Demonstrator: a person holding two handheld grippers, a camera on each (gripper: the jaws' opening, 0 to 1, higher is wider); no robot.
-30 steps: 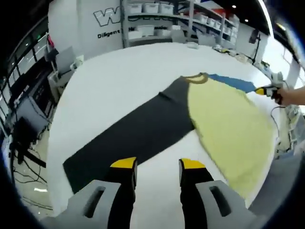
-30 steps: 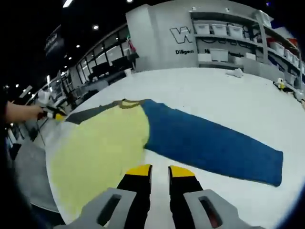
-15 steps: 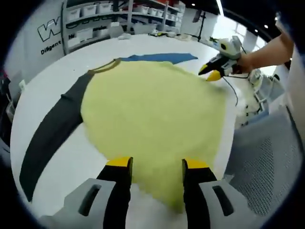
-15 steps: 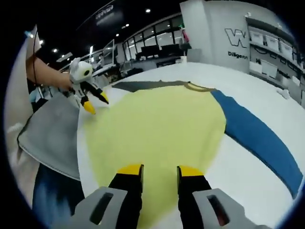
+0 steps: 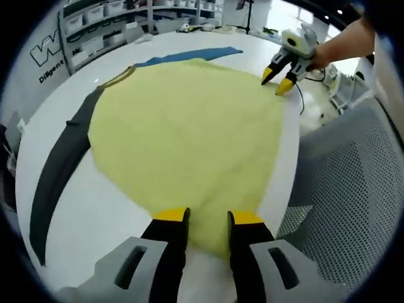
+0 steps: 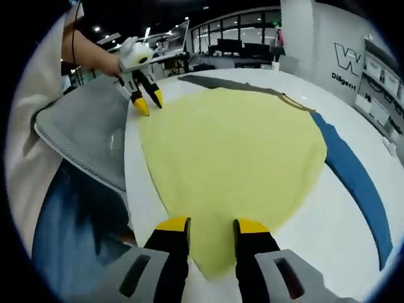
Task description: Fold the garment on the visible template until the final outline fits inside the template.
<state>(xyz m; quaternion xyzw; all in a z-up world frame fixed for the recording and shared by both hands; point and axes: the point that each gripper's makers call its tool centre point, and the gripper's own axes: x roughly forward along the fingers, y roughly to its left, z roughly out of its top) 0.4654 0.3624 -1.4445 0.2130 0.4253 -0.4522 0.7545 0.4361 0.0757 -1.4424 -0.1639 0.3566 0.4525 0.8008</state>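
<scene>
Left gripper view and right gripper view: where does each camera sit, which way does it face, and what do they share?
Left gripper view: rides the left gripper, looking along the yellow shirt body toward the dark sleeve; the right gripper and a hand show.
Right gripper view: rides the right gripper, facing the same shirt body and blue sleeve; the left gripper, a sleeve and jeans show.
Shared: shirt, white table, grey mesh chair.

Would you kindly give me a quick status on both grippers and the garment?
Left gripper and right gripper open at the hem. Yellow shirt with one grey and one blue sleeve lies flat, unfolded, on the white table. Nothing in the way.
</scene>
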